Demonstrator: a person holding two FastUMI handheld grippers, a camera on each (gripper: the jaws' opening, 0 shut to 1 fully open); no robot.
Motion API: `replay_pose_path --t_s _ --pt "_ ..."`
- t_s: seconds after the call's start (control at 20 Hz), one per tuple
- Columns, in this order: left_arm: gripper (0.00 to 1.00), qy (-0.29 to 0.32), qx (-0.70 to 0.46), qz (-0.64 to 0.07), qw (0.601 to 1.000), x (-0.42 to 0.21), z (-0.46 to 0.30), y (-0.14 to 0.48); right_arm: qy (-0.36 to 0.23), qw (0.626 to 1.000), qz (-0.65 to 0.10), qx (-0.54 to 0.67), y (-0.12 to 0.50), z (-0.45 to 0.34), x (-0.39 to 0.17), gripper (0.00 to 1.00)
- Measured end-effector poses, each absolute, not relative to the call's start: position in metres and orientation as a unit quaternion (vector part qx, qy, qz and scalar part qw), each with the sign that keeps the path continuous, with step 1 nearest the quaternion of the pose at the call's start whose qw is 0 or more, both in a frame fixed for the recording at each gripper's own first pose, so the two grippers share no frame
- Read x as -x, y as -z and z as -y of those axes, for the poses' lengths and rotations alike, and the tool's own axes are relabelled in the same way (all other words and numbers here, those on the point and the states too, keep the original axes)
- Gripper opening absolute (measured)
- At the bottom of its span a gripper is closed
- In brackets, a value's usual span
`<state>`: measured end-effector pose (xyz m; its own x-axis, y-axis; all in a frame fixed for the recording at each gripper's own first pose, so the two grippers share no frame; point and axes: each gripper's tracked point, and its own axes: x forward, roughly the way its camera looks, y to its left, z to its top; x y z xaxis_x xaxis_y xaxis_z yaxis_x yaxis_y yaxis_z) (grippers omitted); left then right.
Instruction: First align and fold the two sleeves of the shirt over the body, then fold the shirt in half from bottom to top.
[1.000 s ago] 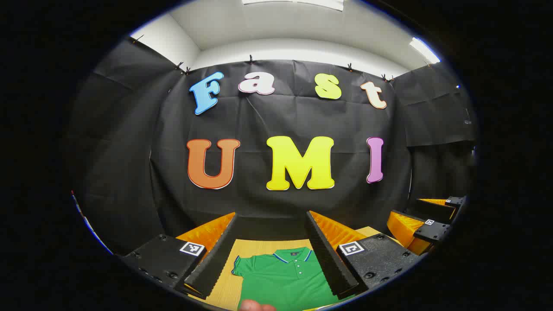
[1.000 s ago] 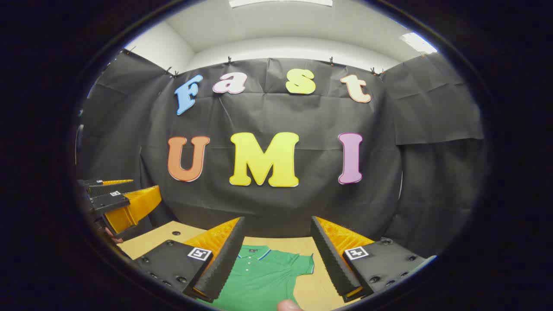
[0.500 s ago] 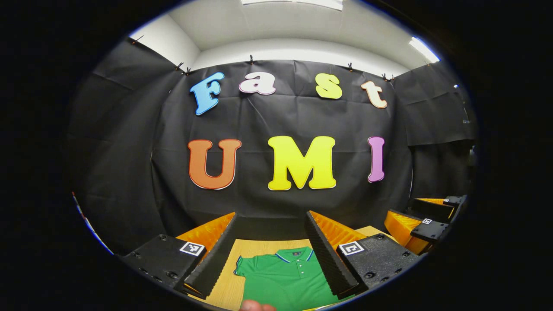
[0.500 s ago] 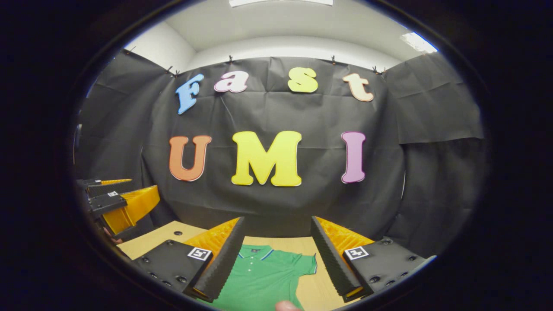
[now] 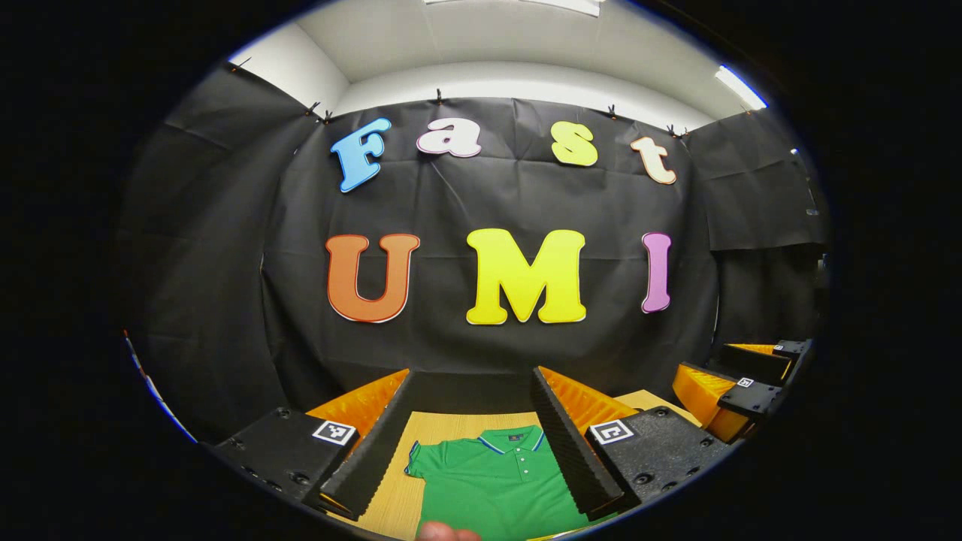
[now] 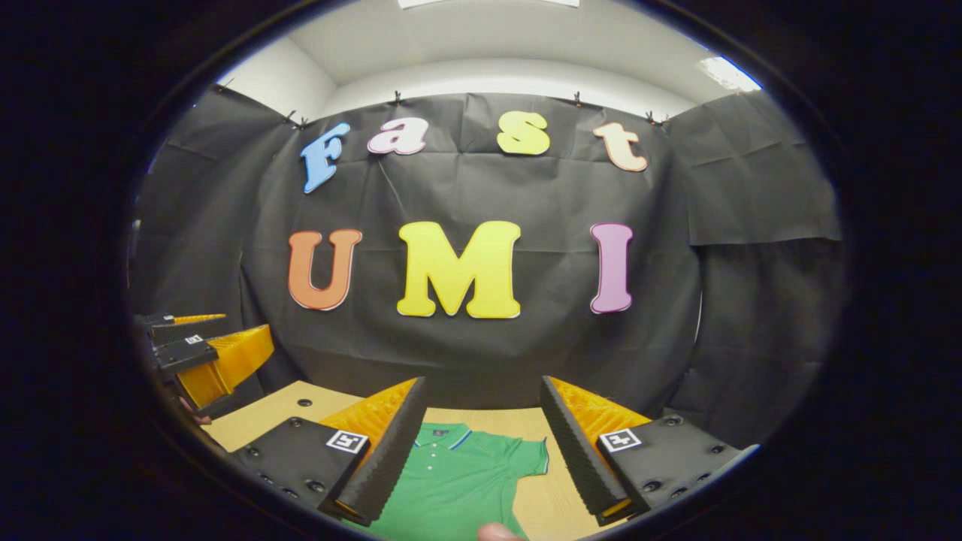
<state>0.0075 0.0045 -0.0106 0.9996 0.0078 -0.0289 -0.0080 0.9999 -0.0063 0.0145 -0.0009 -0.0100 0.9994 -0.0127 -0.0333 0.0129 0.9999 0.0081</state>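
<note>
Lying flat between both grippers' parted jaws, green shirt [image 5: 496,481].

Black cloth [image 5: 496,195] hung wrinkled across the far wall and wrapped both side walls, clipped along its top edge. Above it ran a white wall strip [image 5: 518,79] and a white ceiling [image 6: 488,34] with bright light panels [image 5: 740,86]. A light wooden worktop [image 6: 285,409] lay near.

— What can't you make out on your shirt [image 5: 496,481]?
— Its lower half runs off the bottom edge in both views, and your left claw's [image 5: 471,443] right finger [image 5: 571,451] covers one sleeve.
— And the chest logo?
— Too small to tell.
</note>
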Motion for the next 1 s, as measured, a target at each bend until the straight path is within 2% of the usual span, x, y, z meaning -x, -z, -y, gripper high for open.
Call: replay_pose_path --t_s 0.3,0.4,0.45,0.6,0.95,1.0 --pt "0.97 -0.004 -0.001 -0.023 1.0 -0.014 -0.004 0.019 0.01 0.999 -0.044 0.01 0.033 0.012 -0.028 0.93" --pt "0.97 -0.008 0.002 -0.025 1.0 -0.015 -0.005 0.022 0.013 0.999 -0.05 0.01 0.037 0.019 -0.033 0.96" --pt "0.97 -0.011 0.004 -0.026 1.0 -0.017 -0.005 0.022 0.015 0.999 -0.049 0.012 0.037 0.023 -0.036 0.94" --pt "0.97 -0.014 0.004 -0.032 0.999 -0.019 -0.004 0.024 -0.002 0.998 -0.054 0.015 0.049 0.032 -0.045 0.94" --pt "0.97 -0.036 0.019 -0.053 0.998 -0.029 -0.003 0.035 0.023 0.995 -0.089 0.026 0.099 0.089 -0.085 0.96" --pt "0.97 -0.039 0.018 -0.058 0.997 -0.032 -0.003 0.038 0.023 0.995 -0.095 0.03 0.109 0.095 -0.094 0.93"
